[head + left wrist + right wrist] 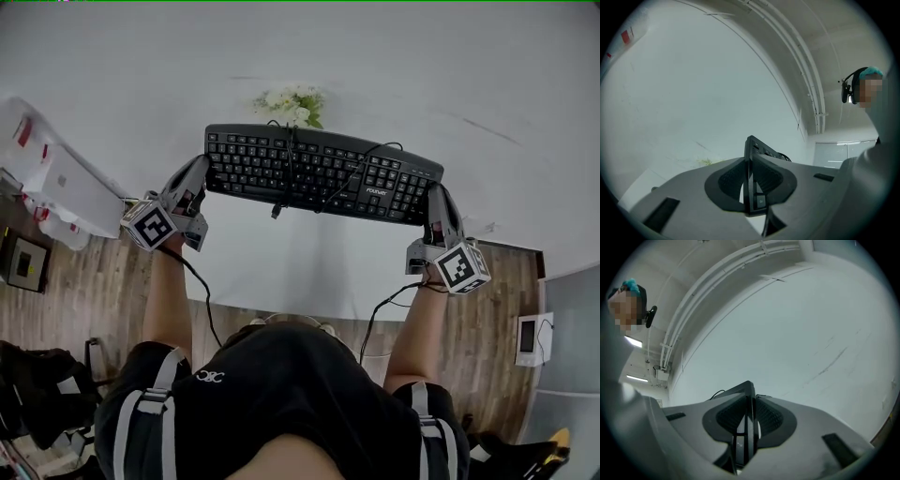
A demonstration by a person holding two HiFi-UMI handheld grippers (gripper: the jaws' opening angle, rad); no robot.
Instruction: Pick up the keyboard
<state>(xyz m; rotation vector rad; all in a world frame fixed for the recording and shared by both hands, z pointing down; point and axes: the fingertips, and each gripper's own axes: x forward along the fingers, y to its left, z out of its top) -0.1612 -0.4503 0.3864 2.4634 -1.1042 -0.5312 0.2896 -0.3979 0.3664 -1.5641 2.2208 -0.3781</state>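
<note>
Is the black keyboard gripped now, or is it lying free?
Gripped: the left gripper and the right gripper each clamp one end of the black keyboard.

The white table (291,272) spreads below and ahead of your fingers. On it lies a small bunch of white flowers with green leaves (294,103), beyond your fingertips and between the left gripper's fingers (187,178) and the right gripper's fingers (441,208). Out to the side of your left fingers, white packages with red marks (56,183) sit at the table's edge. Faint scratches (487,131) cross the top beyond your right fingers.
</note>
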